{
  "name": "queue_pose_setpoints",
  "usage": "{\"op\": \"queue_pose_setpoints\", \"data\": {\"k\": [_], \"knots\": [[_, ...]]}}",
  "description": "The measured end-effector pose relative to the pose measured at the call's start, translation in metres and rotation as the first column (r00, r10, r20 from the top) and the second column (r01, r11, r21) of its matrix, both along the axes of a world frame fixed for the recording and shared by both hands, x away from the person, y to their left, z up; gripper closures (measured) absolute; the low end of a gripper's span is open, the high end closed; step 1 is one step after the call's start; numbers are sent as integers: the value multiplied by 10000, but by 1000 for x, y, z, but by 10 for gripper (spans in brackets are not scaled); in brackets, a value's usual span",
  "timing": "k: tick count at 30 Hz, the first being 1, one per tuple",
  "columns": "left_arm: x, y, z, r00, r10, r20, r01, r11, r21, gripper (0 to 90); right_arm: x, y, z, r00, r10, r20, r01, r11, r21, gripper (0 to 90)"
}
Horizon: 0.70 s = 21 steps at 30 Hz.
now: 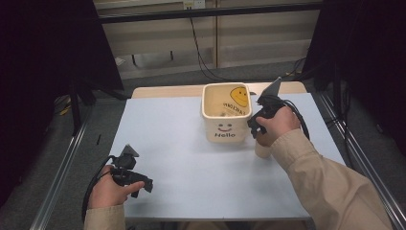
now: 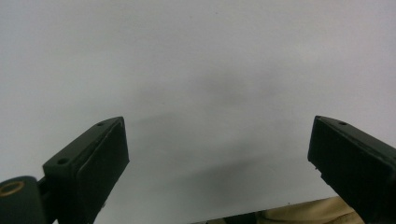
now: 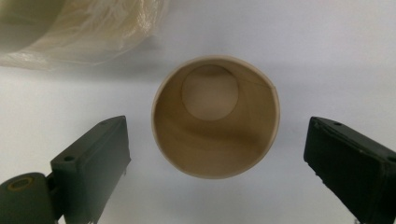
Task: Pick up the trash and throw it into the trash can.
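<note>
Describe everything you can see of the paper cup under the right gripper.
The paper cup is plain beige, looks like thin paper, with a rolled rim, a faint side seam and a round flat bottom. It stands upright, mouth up and empty, on the pale table, just beside a cream bin lined with clear plastic. The right gripper is above it, jaws wide apart on either side of the cup, not touching it.

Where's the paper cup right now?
The paper cup stands upright on the table, directly below the right tongs, between their open jaws in the right gripper view. In the high view it sits just right of the Hello bin.
</note>
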<state>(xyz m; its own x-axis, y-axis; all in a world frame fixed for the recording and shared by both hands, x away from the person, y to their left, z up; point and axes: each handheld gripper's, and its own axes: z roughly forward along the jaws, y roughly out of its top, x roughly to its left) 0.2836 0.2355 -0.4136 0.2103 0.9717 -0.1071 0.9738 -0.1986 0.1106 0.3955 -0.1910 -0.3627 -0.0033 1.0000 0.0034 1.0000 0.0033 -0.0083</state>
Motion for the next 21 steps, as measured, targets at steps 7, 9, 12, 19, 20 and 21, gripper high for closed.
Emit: {"op": "queue_pose_setpoints", "data": {"k": [7, 9, 12, 19, 20, 21], "knots": [[0, 0, 2, 10000, -4, -66, 4, 10000, -19, 50, -2, -1, -6, 10000, 2, -85, -2, 10000, -84, 68], [-1, -1, 1, 10000, 18, -11, -18, 10000, -17, 50, -2, -2, -8, 10000, -17, -43, 17, 10000, -93, 69], [0, -1, 2, 10000, 8, -54, -8, 10000, 4, 50, -1, -1, -11, 10000, 34, -92, -36, 9999, -157, 69], [0, -1, 2, 10000, -13, -21, 13, 10000, -15, 50, -1, 3, -18, 9997, 161, -170, -165, 9996, -244, 82], [0, -1, 2, 10000, -1, -12, 1, 10000, -15, 50, -1, 3, -19, 9997, 127, -190, -130, 9997, -200, 84], [0, -1, 1, 10000, 3, 46, -3, 10000, 22, 50, -1, 3, -20, 9997, 140, -187, -144, 9997, -198, 86]]}}
